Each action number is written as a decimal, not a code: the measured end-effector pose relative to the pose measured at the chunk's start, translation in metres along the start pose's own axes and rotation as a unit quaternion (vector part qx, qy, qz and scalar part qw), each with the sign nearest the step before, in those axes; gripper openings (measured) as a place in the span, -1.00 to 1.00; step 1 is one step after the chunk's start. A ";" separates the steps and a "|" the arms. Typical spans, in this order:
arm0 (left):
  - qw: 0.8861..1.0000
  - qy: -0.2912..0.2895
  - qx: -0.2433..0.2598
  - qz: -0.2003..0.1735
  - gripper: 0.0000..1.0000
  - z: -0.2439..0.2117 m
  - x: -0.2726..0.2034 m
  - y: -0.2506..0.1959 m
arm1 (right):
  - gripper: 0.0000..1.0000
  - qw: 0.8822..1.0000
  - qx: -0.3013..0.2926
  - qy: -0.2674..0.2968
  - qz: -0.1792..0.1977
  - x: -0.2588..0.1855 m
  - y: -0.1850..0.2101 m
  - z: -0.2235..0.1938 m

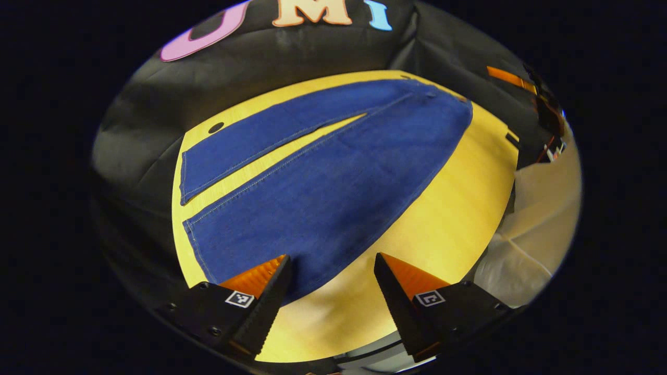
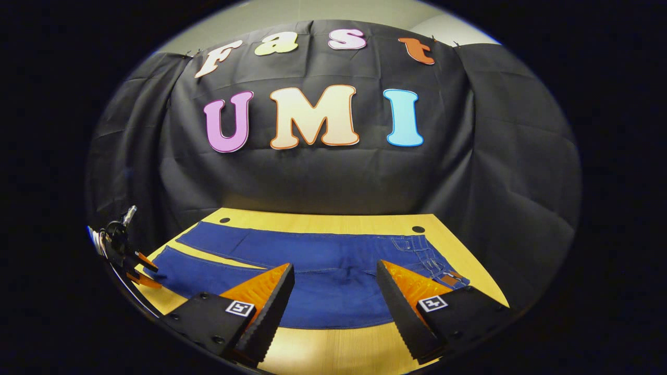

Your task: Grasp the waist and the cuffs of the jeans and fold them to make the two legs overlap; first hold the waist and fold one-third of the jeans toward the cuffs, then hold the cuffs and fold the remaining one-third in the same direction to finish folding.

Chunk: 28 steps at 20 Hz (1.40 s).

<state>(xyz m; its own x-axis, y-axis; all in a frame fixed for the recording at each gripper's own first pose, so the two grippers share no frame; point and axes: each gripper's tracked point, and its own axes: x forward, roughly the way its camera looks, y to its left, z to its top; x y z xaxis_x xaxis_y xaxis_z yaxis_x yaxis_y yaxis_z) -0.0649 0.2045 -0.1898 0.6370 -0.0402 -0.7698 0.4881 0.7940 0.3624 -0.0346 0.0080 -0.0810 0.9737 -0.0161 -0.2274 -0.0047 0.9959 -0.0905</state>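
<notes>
**Jeans flat, nothing grasped yet**

Yellow wooden worktop [image 2: 333, 344] inside a black-cloth booth. Blue jeans [image 1: 333, 187] spread flat across it, both legs side by side with a bare wedge of wood between them, so not yet overlapped. Waist [image 2: 435, 263] with belt loops and a brown patch toward the right end in the right gripper view; cuffs [image 1: 188, 208] at the opposite end, seen at the left in the left gripper view.

Left gripper [image 1: 332, 268] wide apart, holding nothing, hovering over the near edge of the nearer leg, partway along rather than at the cuff. Also visible small at the far left of the right gripper view, near the cuff end.

Right gripper [image 2: 335, 276] likewise wide apart and empty, angled over the near edge of the jeans just short of the waist.

Likely reason for the layout: one gripper per end, so waist and cuffs lift together for the leg-on-leg fold. Judged stage: approach, first fold not started. Contact with the denim can't be confirmed.
</notes>
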 end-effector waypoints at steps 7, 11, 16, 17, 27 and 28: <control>0.998 0.058 0.019 -0.002 0.89 -0.026 0.012 0.022 | 0.95 1.000 -0.012 0.011 -0.022 0.002 -0.019 -0.006; 0.995 0.084 0.043 -0.019 0.76 -0.033 0.014 0.023 | 0.89 0.999 -0.007 0.022 -0.028 0.004 -0.026 -0.011; 0.989 0.126 0.060 -0.051 0.80 -0.034 0.017 0.019 | 0.89 0.999 -0.010 0.037 -0.033 0.013 -0.035 -0.018; 0.987 0.135 0.066 -0.052 0.79 -0.034 0.017 0.019 | 0.89 0.999 -0.012 0.040 -0.034 0.014 -0.036 -0.020; 0.984 0.145 0.094 -0.031 -0.99 -0.016 0.023 0.030 | 0.89 0.996 -0.044 0.083 -0.001 0.028 -0.033 -0.046; 0.985 0.143 0.090 -0.029 -1.00 -0.016 0.023 0.030 | 0.89 0.995 -0.050 0.088 0.007 0.030 -0.032 -0.050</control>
<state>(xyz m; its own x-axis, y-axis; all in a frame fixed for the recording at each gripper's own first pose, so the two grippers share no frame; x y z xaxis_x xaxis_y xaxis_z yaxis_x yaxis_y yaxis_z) -0.0451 0.2372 -0.2054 0.4238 0.1102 -0.8990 0.6333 0.6736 0.3811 -0.0171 -0.0289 -0.1337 0.9180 -0.0259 -0.3957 -0.0500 0.9824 -0.1801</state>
